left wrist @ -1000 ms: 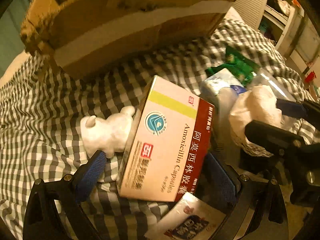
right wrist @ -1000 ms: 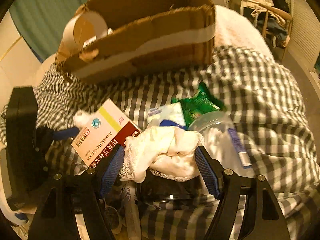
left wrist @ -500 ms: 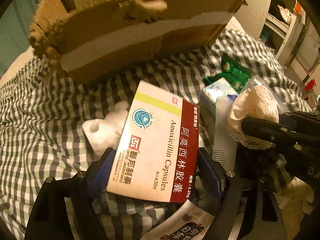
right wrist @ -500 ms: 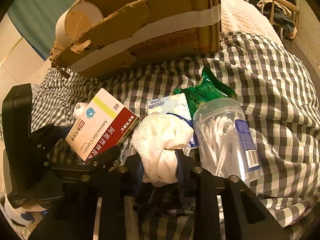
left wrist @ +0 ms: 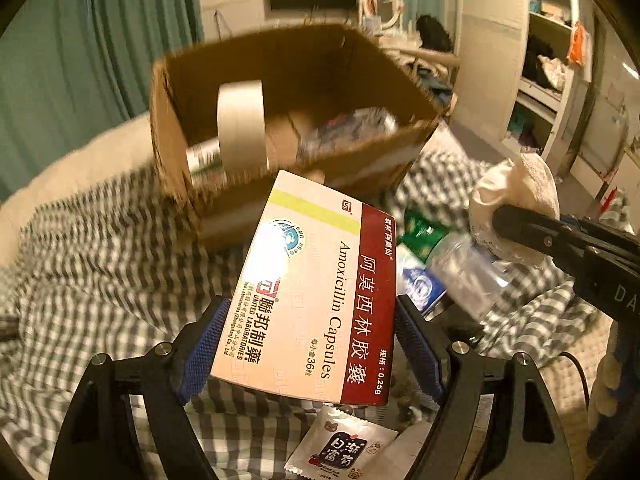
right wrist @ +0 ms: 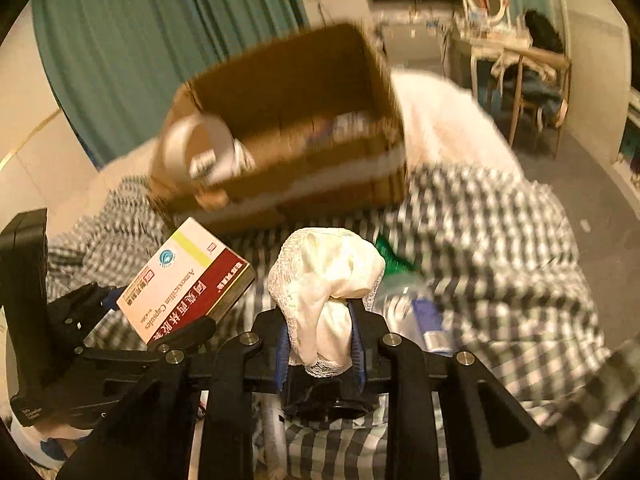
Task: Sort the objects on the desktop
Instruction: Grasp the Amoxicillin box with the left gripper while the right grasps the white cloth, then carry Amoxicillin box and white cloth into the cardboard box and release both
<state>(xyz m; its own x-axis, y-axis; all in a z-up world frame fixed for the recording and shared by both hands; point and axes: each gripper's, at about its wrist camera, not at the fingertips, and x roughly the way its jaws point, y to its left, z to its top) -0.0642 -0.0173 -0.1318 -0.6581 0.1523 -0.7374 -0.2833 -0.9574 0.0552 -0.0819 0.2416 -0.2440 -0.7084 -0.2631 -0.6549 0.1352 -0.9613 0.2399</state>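
Observation:
My left gripper (left wrist: 308, 340) is shut on a white and dark-red Amoxicillin capsule box (left wrist: 316, 288), held up off the checked cloth; the same box (right wrist: 188, 280) shows at the left of the right wrist view. My right gripper (right wrist: 318, 340) is shut on a bunched white lace cloth (right wrist: 328, 276), also lifted; the cloth (left wrist: 516, 196) appears at the right of the left wrist view. Ahead of both stands an open cardboard box (left wrist: 288, 120) holding a roll of tape (left wrist: 240, 124) and other items.
On the checked bedcover (left wrist: 100, 260) lie a green packet (left wrist: 420, 232), a clear plastic tub of cotton swabs (left wrist: 468, 272), a blue-and-white packet (left wrist: 420, 288) and a white snack sachet (left wrist: 344, 448). Teal curtains, shelves and a chair stand beyond.
Both grippers closed on their objects and rose: the left lifted the capsule box, the right lifted the lace cloth. The cardboard box interior came into view.

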